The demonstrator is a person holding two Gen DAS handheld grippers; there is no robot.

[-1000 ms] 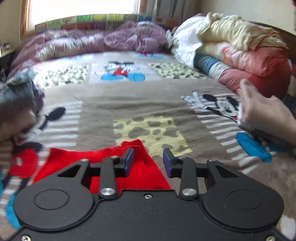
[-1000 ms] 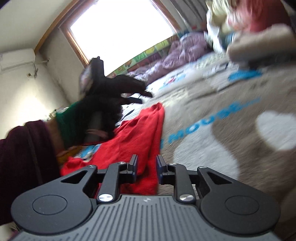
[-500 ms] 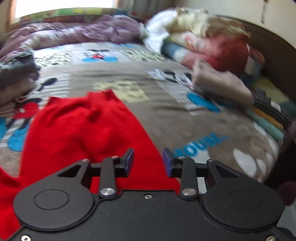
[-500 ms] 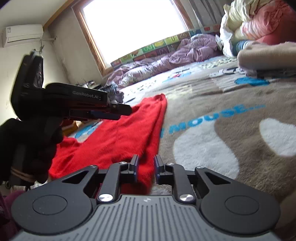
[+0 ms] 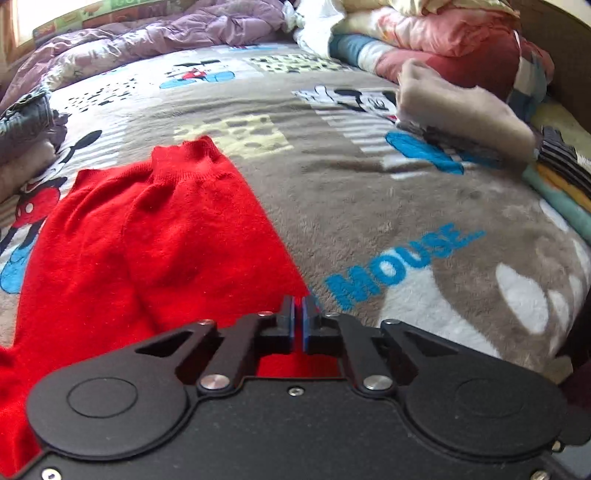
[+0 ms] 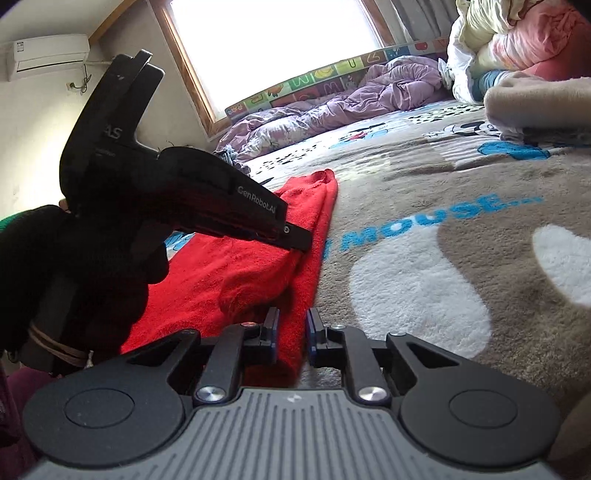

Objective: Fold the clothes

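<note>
A red sweater [image 5: 166,240] lies spread on the cartoon-print blanket [image 5: 369,206], its collar end pointing away from me. My left gripper [image 5: 297,321] has its jaws shut on the sweater's right edge, partway along it. In the right wrist view the same left gripper [image 6: 301,240] reaches in from the left, held by a black-gloved hand [image 6: 74,266], with its tip on the fold line. Nearer the bed's front, my right gripper [image 6: 291,332] is shut on the thick folded edge of the red sweater [image 6: 240,273], and cloth fills the gap between its pads.
A folded beige garment [image 5: 461,110] lies on other folded clothes at the right. Rolled quilts and pillows [image 5: 443,33] are piled behind it. A purple duvet [image 5: 166,33] lines the far side under the window. Grey clothes [image 5: 26,122] are heaped at the left.
My left gripper travelled along the sweater toward the near right edge, dropped lower and shut there. The right gripper's jaws narrowed onto the folded edge and otherwise held still.
</note>
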